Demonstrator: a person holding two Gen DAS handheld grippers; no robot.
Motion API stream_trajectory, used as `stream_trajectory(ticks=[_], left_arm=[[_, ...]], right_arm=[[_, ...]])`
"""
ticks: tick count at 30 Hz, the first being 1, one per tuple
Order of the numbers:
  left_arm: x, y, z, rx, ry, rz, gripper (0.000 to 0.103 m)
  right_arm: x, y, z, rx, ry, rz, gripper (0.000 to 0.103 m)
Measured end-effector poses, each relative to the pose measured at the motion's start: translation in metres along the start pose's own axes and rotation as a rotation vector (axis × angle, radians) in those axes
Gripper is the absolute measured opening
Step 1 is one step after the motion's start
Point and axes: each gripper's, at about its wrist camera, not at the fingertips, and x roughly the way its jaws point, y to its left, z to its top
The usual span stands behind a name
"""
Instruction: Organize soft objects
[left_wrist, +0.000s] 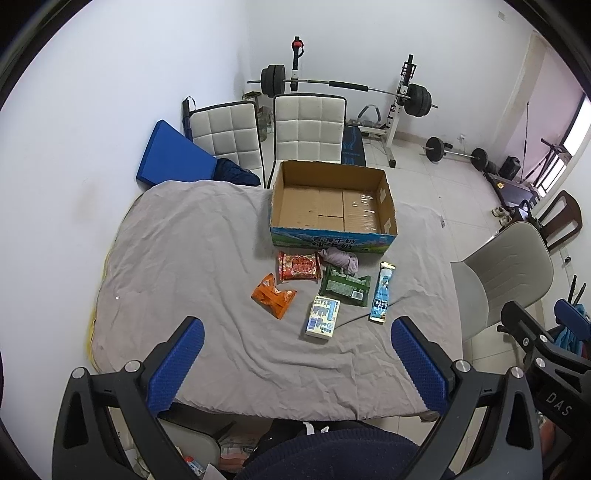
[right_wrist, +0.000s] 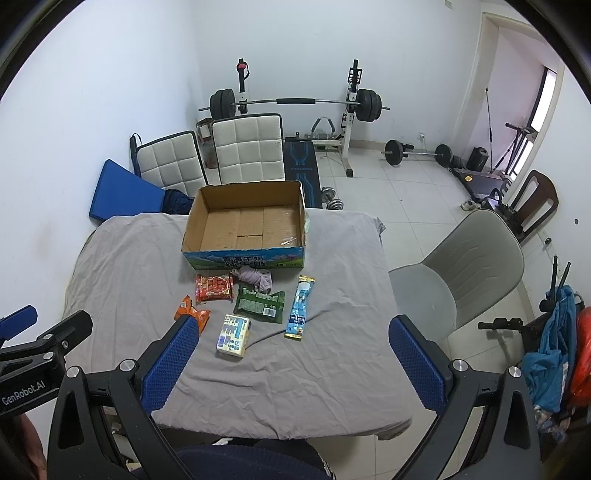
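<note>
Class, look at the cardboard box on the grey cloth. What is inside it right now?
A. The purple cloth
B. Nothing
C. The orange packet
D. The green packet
B: the box shows only its bare cardboard floor, while the packets and purple cloth lie on the table in front of it.

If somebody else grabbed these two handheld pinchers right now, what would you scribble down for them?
Left gripper: open, holding nothing, hovering over the near edge of the table.
Right gripper: open, holding nothing, also above the near edge.
Cardboard box: at the far side of the grey cloth, nothing inside.
In front of the box, all on the cloth: red packet, purple cloth bundle, green packet, orange packet, white tissue pack, blue stick packet.
Done: nothing packed yet.
Left: probably move all six items into the box.
</note>
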Motion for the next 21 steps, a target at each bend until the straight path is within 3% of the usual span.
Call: stream_trajectory(ticks=[2, 6, 11, 12, 14, 21], left_arm=[[0.0, -0.001, 0.0, -0.005, -0.002, -0.009, 0.103], [0.0, -0.002, 0.002, -0.033, -0.048, -0.101, 0.103], [0.024, -0.013, 0.019, 0.026, -0.046, -0.096, 0.103], [0.038, -0.015, 0.023, 0.05, -0.026, -0.056, 0.103], [0.072, -0.011, 0.03, 0.043, 0.062, -0.046, 0.103], [0.215, -0.02, 0.023, -0.021, 0.318, -0.071, 0.103]], right_arm=[[0.001, -0.001, 0.001, 0.002, 0.002, 0.002, 0.103], [0.007, -0.007, 0.004, 0.02, 0.013, 0.008, 0.103], [0.046, -0.032, 0.015, 0.058, 0.07, -0.001, 0.103], [0.061, -0.038, 0.017, 0.064, 0.098, 0.0, 0.103], [0.096, -0.049, 0.018, 0.077, 0.163, 0.018, 0.103], [0.251, -0.07, -0.001, 0.084, 0.408, 0.058, 0.103]])
